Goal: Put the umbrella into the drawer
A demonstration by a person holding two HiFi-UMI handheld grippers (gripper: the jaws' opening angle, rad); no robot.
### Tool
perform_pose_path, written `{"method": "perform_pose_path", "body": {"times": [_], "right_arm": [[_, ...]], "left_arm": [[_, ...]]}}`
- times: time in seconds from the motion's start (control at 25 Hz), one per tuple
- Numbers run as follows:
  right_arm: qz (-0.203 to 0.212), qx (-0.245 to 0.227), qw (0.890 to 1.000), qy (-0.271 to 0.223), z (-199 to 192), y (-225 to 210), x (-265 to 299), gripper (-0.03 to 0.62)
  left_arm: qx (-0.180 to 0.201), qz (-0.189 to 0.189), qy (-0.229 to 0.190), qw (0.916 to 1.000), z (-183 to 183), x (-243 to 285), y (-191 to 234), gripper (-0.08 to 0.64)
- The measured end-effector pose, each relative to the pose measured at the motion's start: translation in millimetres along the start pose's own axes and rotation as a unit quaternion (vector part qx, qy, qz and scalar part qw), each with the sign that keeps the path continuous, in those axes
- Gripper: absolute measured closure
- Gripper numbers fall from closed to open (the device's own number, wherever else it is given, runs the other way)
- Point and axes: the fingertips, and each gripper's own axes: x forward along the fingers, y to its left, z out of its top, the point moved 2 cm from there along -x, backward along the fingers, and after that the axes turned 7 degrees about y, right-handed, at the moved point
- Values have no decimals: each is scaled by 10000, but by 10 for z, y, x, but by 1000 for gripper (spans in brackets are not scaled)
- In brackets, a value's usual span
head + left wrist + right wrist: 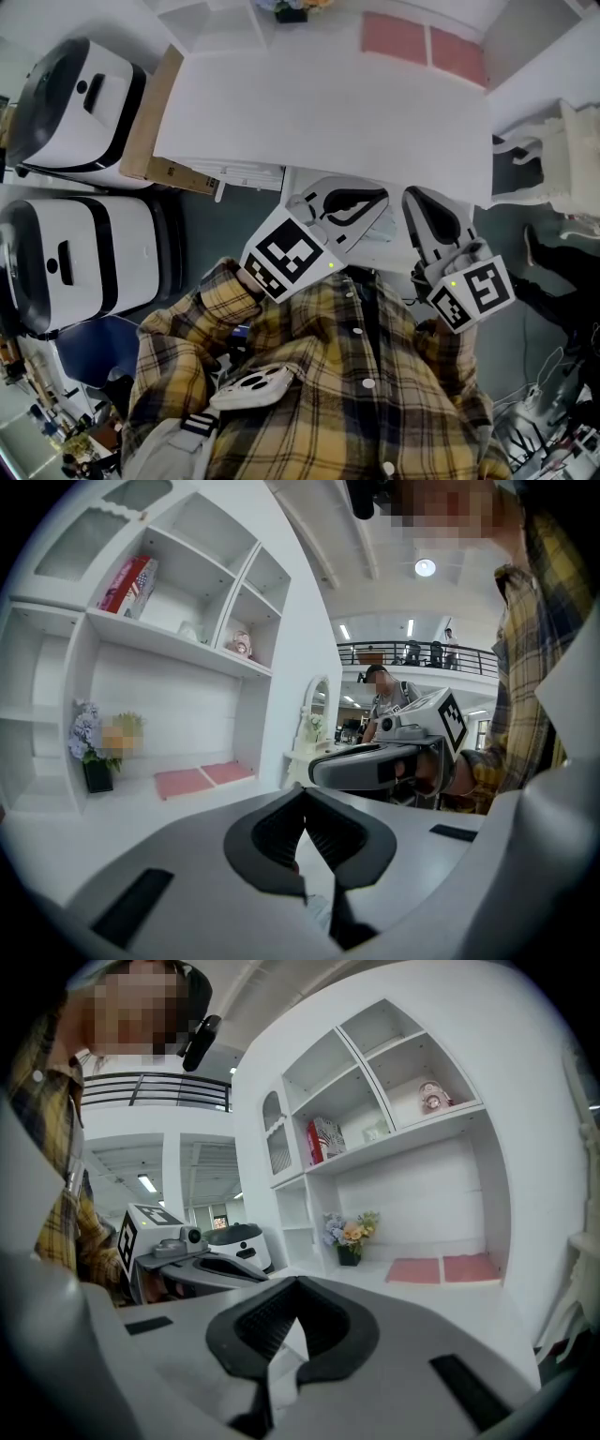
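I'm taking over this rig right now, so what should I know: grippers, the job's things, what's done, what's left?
Left gripper: shut, empty, held close to the chest.
Right gripper: shut, empty, beside it.
Umbrella: in no view.
Drawer: none that I can make out; ahead is only the white desk with its shelves.
Done: nothing that shows.
Left: find the umbrella, pick it up, open the drawer, put it in.

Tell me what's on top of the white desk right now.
Two pink mats and a small pot of flowers sit at the back of the desk. No umbrella shows. Whatever is under the desktop is covered by it.
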Motion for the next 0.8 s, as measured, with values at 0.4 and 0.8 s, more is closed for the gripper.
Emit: {"method": "perform_pose_path", "body": {"times": [0.4,0.8], "right_arm": [[53,95,9999,-23,-23,19,10,575],[67,122,9999,-27,-37,7,32,575]], "left_arm": [[-27,25,91,10000,-53,-13,-8,538],[6,1,164,9999,-85,-5,3,538]]}}
